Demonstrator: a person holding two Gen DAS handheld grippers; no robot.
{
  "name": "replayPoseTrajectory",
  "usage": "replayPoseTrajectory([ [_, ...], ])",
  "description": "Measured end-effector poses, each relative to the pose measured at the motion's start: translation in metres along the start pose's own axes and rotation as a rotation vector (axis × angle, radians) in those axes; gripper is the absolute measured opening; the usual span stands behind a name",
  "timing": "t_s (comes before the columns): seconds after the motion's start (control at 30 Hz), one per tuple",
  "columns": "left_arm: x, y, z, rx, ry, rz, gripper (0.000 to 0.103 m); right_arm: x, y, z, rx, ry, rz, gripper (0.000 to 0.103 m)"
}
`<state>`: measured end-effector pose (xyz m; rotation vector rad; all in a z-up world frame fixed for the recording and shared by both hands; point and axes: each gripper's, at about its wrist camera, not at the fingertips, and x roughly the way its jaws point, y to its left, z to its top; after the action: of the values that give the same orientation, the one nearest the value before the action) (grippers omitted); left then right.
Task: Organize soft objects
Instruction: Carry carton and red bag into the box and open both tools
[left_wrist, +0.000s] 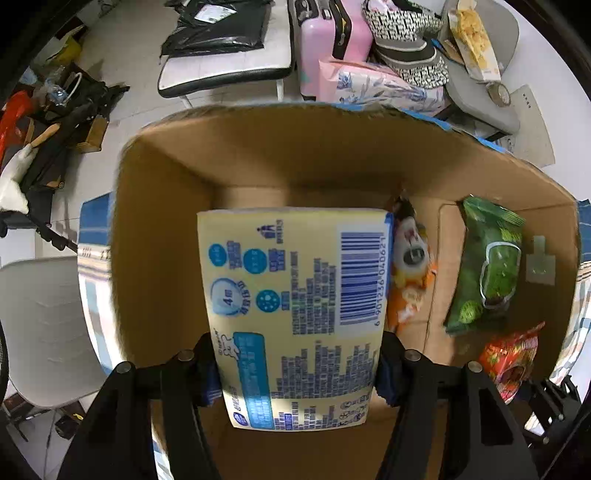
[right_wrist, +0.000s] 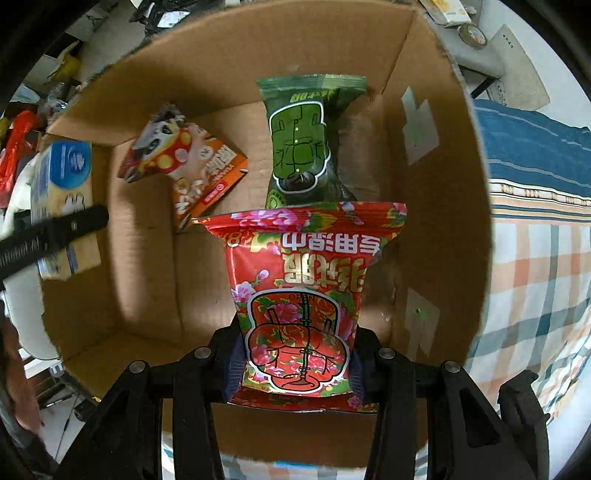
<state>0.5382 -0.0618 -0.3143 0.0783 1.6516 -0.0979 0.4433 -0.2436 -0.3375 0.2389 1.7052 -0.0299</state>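
Observation:
My left gripper is shut on a yellow tissue pack with blue print and a barcode, held over the open cardboard box. My right gripper is shut on a red floral wet-wipe pack, held over the same box. On the box floor lie a green wet-wipe pack and an orange panda pack. They also show in the left wrist view, green and orange. The yellow pack and the left gripper's finger show at the left of the right wrist view.
The box sits on a plaid blue, orange and white cloth. Behind it are a pink suitcase, a floral pillow, a grey folding table with black bags, and a white chair at the left.

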Motion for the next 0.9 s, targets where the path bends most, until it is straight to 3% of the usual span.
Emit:
replayPoseTrajectory([
  [0.2, 0.016, -0.005, 0.015, 0.022, 0.042, 0.024, 0.061, 0.016, 0.003, 0.009, -0.007, 0.025, -0.033, 0.048],
  [0.43, 0.023, 0.005, 0.020, -0.021, 0.081, -0.020, 0.062, 0.031, 0.007, 0.008, -0.021, 0.086, -0.046, 0.049],
  [0.53, 0.023, 0.007, 0.020, -0.034, 0.090, -0.026, 0.062, 0.033, 0.010, 0.008, -0.025, 0.088, -0.050, 0.054],
  [0.6, 0.021, 0.006, 0.017, -0.036, 0.094, -0.013, 0.063, 0.031, 0.014, 0.011, -0.028, 0.087, -0.053, 0.063],
  [0.77, 0.017, 0.003, 0.015, -0.022, 0.098, -0.034, 0.076, 0.020, 0.023, 0.014, -0.030, 0.074, -0.055, 0.069],
  [0.83, 0.011, 0.004, 0.011, -0.020, 0.089, -0.029, 0.088, 0.016, 0.024, 0.013, -0.031, 0.071, -0.047, 0.071],
  [0.9, 0.005, 0.005, 0.007, -0.017, 0.073, -0.017, 0.093, 0.011, 0.026, 0.014, -0.030, 0.067, -0.038, 0.075],
])
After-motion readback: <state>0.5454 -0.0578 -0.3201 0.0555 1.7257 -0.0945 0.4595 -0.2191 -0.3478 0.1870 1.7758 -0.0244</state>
